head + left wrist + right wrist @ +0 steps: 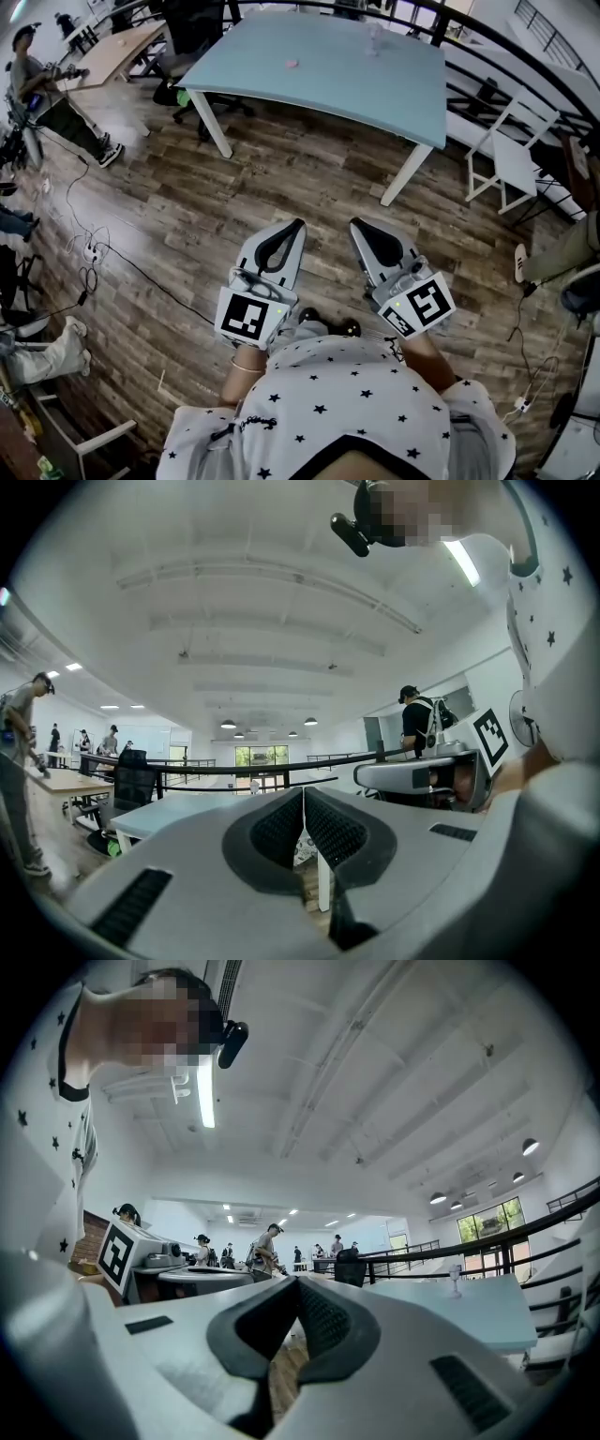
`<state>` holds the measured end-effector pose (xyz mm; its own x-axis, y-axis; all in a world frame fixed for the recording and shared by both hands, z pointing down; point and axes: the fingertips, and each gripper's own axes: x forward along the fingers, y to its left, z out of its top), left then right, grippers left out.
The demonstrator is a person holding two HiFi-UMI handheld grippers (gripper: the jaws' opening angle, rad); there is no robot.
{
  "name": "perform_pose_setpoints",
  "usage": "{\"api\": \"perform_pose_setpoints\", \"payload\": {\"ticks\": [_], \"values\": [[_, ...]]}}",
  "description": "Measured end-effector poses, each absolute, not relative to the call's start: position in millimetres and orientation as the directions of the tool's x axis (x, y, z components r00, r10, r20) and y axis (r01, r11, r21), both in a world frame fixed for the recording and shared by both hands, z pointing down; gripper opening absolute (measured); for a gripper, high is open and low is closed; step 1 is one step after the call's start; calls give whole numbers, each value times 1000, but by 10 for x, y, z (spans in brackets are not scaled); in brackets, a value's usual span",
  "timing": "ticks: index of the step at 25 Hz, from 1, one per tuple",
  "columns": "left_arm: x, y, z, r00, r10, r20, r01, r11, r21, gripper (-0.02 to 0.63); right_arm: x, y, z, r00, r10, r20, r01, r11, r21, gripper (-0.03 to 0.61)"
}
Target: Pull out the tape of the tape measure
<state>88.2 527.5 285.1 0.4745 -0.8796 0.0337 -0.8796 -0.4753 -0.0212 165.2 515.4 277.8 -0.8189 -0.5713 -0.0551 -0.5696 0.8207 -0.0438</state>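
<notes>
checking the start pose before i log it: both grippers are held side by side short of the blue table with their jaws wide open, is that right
Not the jaws. The left gripper and the right gripper are both shut with nothing between them, as each gripper view shows. They are held side by side short of the blue table.

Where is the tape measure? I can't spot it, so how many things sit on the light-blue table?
2. A small pink thing lies near the middle of the table; a clear glass stands near its far edge. None seems hidden.
</notes>
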Motion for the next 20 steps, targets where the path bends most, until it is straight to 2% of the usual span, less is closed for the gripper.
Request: {"api": "perform_pose_setpoints", "payload": {"ticks": [20], "values": [[496, 5060, 3032, 520, -853, 40, -854, -521, -2, 29, 1274, 4946, 2906, -800, -599, -32, -598, 800, -41, 3]]}}
